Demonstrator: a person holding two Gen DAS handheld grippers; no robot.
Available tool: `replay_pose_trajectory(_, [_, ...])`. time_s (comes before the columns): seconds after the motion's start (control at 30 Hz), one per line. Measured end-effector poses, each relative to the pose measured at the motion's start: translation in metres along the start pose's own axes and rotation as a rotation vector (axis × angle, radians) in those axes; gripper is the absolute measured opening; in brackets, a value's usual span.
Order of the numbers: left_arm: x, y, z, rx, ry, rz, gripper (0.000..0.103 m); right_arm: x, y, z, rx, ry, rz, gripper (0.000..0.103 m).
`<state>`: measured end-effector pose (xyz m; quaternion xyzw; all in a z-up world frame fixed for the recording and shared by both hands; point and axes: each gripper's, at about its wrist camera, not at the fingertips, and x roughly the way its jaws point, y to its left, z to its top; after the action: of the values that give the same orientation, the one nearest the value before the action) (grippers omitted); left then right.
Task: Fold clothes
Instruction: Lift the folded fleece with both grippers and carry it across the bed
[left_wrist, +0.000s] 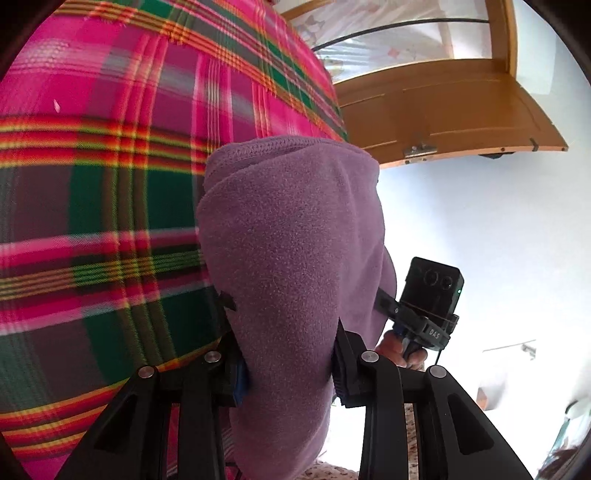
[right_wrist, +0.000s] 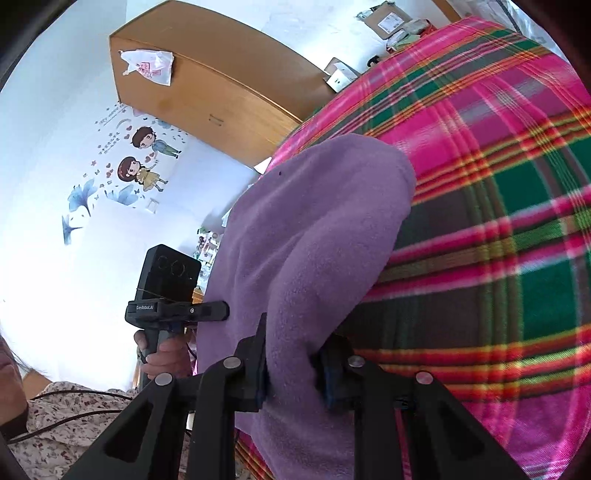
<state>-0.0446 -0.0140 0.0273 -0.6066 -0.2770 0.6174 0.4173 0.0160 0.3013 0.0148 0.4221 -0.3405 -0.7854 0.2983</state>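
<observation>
A purple fleece garment (left_wrist: 291, 236) is lifted above a pink and green plaid blanket (left_wrist: 103, 166). My left gripper (left_wrist: 286, 373) is shut on a thick bunch of the fleece, which fills the gap between its pads. In the right wrist view the same purple fleece (right_wrist: 314, 236) hangs over my right gripper (right_wrist: 293, 373), shut on a fold of it. Each view shows the other gripper beside the cloth: the right one (left_wrist: 424, 317) held by a hand, the left one (right_wrist: 173, 310) likewise. The fingertips of both are hidden by fleece.
The plaid blanket (right_wrist: 498, 221) covers the surface under the garment. A wooden cabinet (right_wrist: 207, 92) and a wall with cartoon stickers (right_wrist: 144, 158) stand behind. A wooden door (left_wrist: 443, 103) shows beyond the blanket. A floral sleeve (right_wrist: 66, 424) lies at lower left.
</observation>
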Motion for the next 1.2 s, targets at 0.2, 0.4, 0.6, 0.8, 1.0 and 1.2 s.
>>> replay_pose_trajectory(0.2, [-0.019,0.009,0.018,-0.010,-0.023,0.000,0.036,0.013,0.007,0.009,-0.014,0.004,0.019,0.022])
replay_pose_trajectory(0.4, [-0.041,0.015,0.035,-0.003,-0.061,0.017,0.036,0.031,0.014,0.021,-0.025,0.014,0.043,0.022])
replay_pose_trajectory(0.6, [-0.066,0.029,0.042,-0.025,-0.101,0.033,0.036,0.055,0.020,0.034,-0.031,0.022,0.066,0.022])
replay_pose_trajectory(0.8, [-0.085,0.042,0.054,-0.036,-0.138,0.062,0.036,0.081,0.021,0.044,-0.023,0.034,0.078,0.022])
replay_pose_trajectory(1.0, [-0.097,0.055,0.061,-0.050,-0.175,0.067,0.036,0.095,0.023,0.049,-0.018,0.045,0.086,0.022])
replay_pose_trajectory(1.2, [-0.109,0.069,0.070,-0.055,-0.196,0.076,0.036,0.096,0.024,0.050,-0.012,0.045,0.089,0.022])
